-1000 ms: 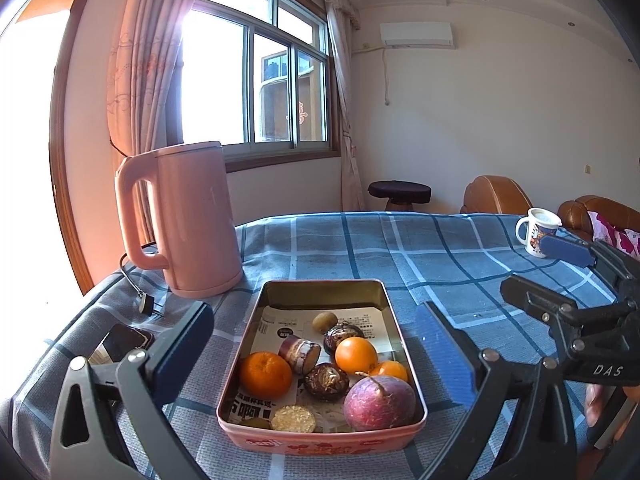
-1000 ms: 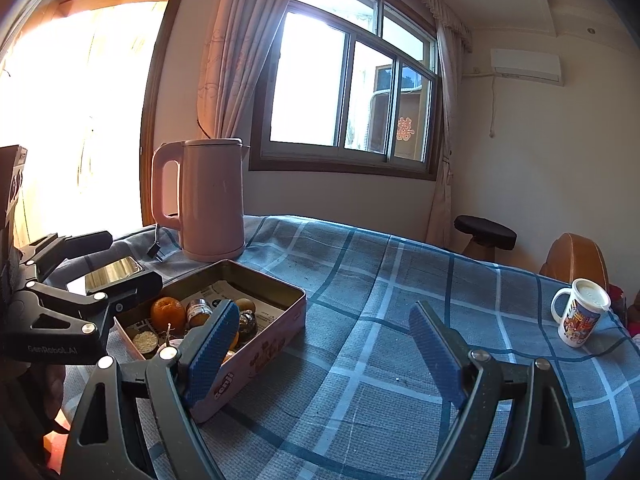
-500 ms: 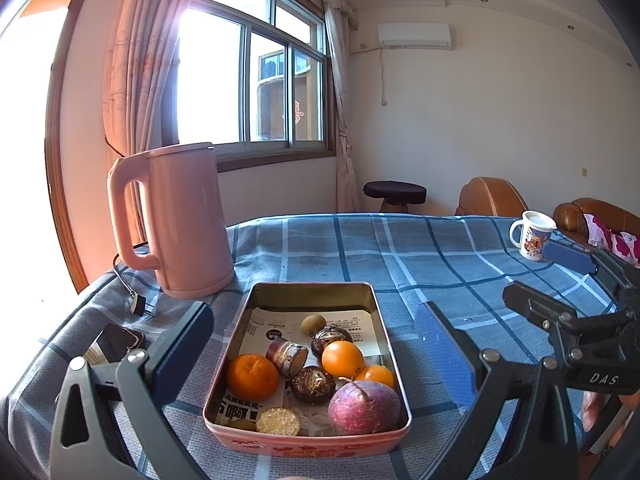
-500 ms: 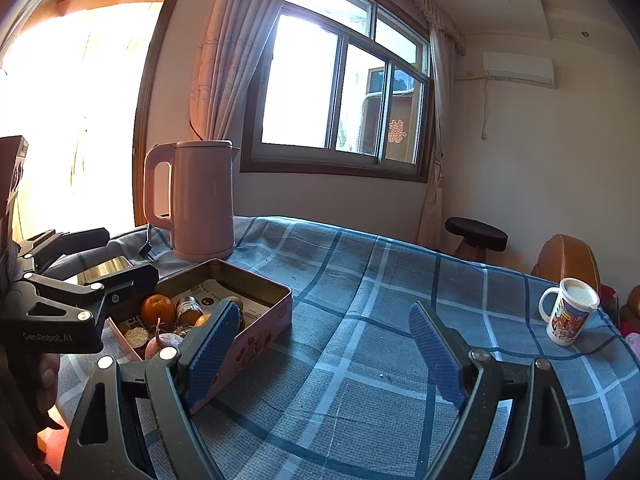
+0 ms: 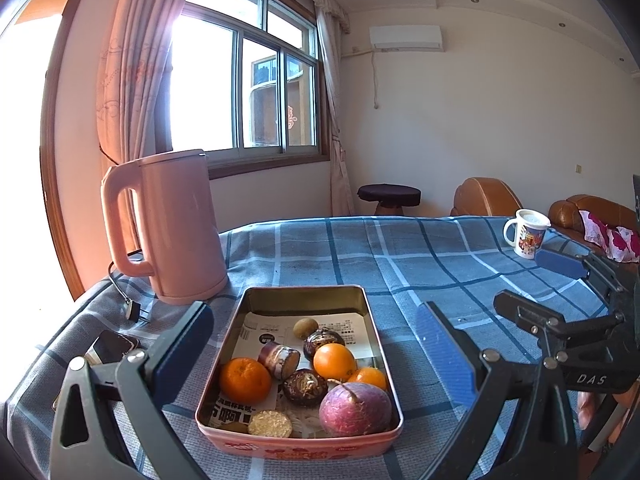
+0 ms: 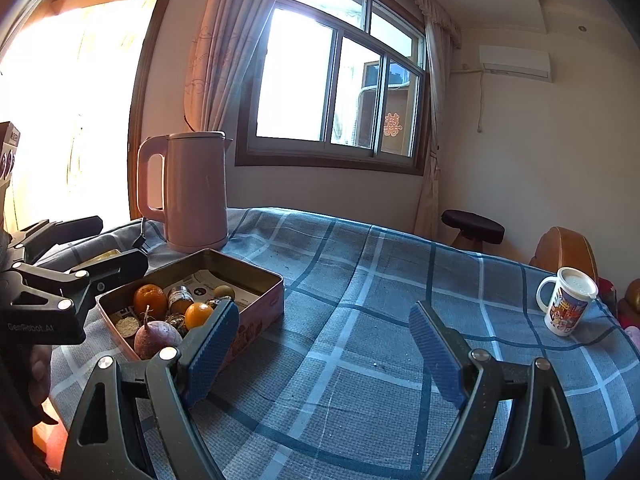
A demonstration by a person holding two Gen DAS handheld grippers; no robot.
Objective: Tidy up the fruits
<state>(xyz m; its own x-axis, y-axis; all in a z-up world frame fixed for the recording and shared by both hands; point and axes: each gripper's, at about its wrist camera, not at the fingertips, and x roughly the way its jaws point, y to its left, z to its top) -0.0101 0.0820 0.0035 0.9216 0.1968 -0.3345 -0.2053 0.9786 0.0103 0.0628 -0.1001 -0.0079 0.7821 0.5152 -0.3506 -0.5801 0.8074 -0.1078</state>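
A pink metal tin [image 5: 362, 304] [image 6: 264, 300] sits on the blue checked tablecloth. It holds a mandarin [image 5: 245, 380] [image 6: 149, 300], an orange [image 5: 334, 361] [image 6: 199, 315], a smaller orange [image 5: 369, 378], a purple radish [image 5: 355, 409] [image 6: 156, 339], a kiwi [image 5: 305, 327], dark passion fruits [image 5: 303, 387] and a round biscuit [image 5: 270, 424]. My left gripper [image 5: 316, 354] is open and hangs just in front of the tin, nothing between its pads. My right gripper [image 6: 324, 354] is open over bare cloth to the right of the tin, its left pad beside the tin's near corner.
A pink kettle [image 5: 168, 228] [image 6: 188, 192] with its cord stands behind the tin to the left. A phone [image 5: 110, 346] lies at the left edge. A printed mug [image 5: 528, 234] [image 6: 566, 306] stands far right. Brown leather chairs [image 5: 486, 198] and a stool [image 5: 389, 196] stand behind the table.
Both views have shifted slightly: the tin and kettle sit a bit further left and lower in the frames. Both grippers stay open and hold nothing.
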